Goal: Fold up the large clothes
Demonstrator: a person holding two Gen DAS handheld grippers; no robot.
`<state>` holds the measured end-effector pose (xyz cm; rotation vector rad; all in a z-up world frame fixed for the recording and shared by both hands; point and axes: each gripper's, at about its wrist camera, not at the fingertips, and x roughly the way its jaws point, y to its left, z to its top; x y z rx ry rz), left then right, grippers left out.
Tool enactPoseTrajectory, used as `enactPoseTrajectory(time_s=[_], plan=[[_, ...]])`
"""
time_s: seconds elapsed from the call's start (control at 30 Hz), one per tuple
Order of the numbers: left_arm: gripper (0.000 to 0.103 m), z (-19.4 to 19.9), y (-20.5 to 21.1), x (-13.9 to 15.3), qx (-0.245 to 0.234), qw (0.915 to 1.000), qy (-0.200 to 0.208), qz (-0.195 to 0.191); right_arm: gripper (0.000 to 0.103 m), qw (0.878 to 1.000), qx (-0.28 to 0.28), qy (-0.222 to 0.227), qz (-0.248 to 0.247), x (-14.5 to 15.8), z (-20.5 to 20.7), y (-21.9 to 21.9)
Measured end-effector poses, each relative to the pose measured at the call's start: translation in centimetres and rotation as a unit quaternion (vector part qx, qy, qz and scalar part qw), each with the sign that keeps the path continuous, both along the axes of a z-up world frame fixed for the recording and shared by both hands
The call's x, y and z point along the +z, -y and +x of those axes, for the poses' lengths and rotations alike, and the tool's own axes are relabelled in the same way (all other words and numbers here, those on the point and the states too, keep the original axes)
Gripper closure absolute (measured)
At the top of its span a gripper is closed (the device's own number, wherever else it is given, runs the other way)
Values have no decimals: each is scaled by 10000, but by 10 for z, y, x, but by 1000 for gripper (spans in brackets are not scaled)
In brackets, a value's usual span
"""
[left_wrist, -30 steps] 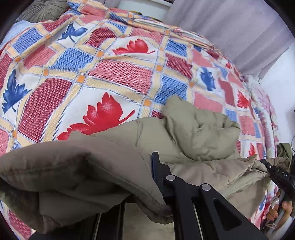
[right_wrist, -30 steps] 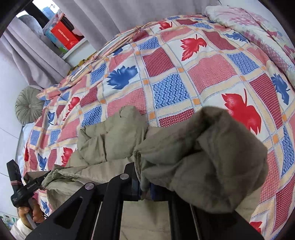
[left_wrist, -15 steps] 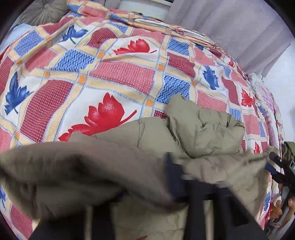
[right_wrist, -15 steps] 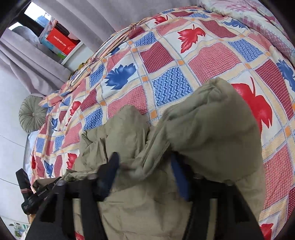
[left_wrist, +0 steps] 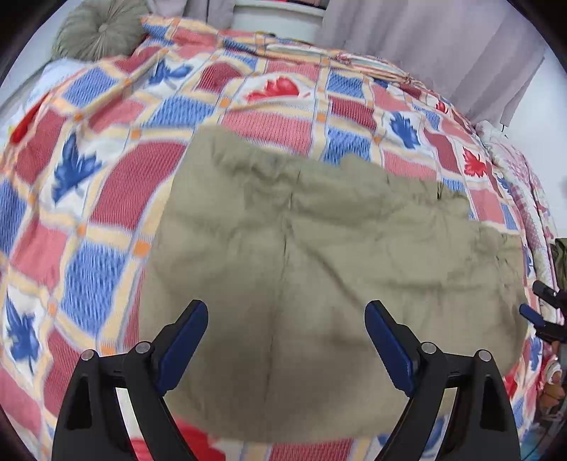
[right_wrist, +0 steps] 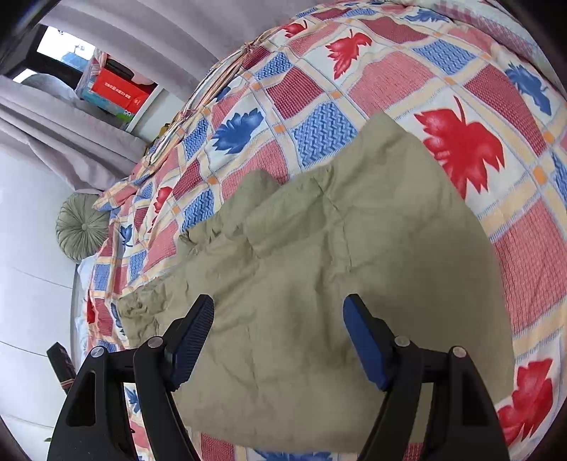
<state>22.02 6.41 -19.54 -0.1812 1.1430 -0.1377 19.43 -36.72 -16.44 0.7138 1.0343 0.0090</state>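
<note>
A large olive-green padded garment (left_wrist: 319, 255) lies spread flat on the patterned bedspread (left_wrist: 106, 198); it also fills the middle of the right wrist view (right_wrist: 336, 269). My left gripper (left_wrist: 286, 319) is open and empty, hovering just above the garment's near part. My right gripper (right_wrist: 278, 314) is open and empty above the same garment. The right gripper's fingers (left_wrist: 545, 308) show at the right edge of the left wrist view. Part of the left tool (right_wrist: 62, 365) shows at the left edge of the right wrist view.
A round green cushion (left_wrist: 99, 30) lies at the bed's far corner, also seen in the right wrist view (right_wrist: 82, 227). Grey curtains (left_wrist: 443, 46) hang behind the bed. A red box (right_wrist: 120, 90) sits on a white shelf. A folded pink quilt (left_wrist: 528, 198) lies at right.
Both grippers held bunched parts of the garment and have let go and opened. The garment now lies folded over and flat on the bed.
</note>
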Motion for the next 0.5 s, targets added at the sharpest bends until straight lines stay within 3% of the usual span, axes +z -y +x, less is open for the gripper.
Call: enactPoseTrajectory(time_s=[0.3, 0.5], plan=[[12, -69, -33, -38, 547, 9951, -631, -526, 25, 9975, -401, -281, 507, -22, -93, 9], [12, -93, -48, -64, 865, 9818, -933, -1410, 25, 9939, -643, -353, 822, -37, -127, 16]])
